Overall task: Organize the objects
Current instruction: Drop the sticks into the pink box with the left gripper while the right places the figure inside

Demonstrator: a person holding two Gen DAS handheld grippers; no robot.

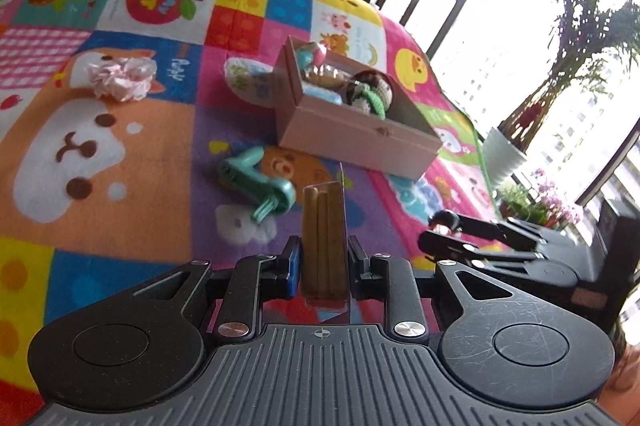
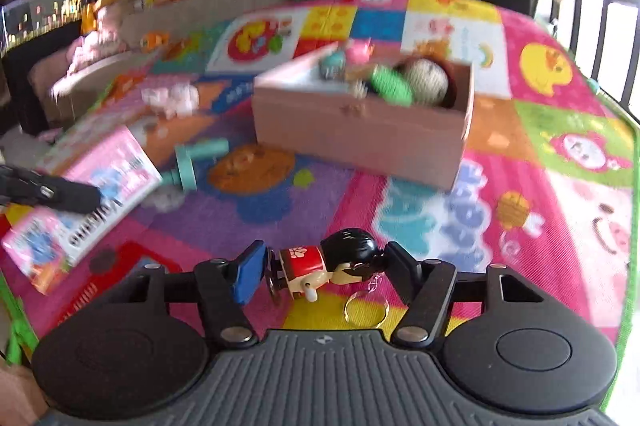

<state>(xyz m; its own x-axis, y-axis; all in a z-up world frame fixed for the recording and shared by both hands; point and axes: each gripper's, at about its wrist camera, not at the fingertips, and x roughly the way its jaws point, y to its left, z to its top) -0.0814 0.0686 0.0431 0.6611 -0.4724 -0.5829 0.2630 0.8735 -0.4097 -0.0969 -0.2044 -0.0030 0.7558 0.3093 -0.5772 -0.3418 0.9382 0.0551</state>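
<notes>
My left gripper is shut on a flat packet of brown sticks, held edge-on and upright. From the right wrist view the same packet shows its pink printed face at the left edge. My right gripper holds a small wind-up doll with black hair and a red dress. The doll lies sideways, its base against the blue pad and its head against the other finger, and a key ring hangs below it. An open pinkish box with crochet toys inside stands ahead on the play mat.
A teal dumbbell-shaped toy lies just left of the box. A pink ruffled scrunchie lies further left. A white plant pot stands off the mat's right edge by the window, and a sofa runs along the back.
</notes>
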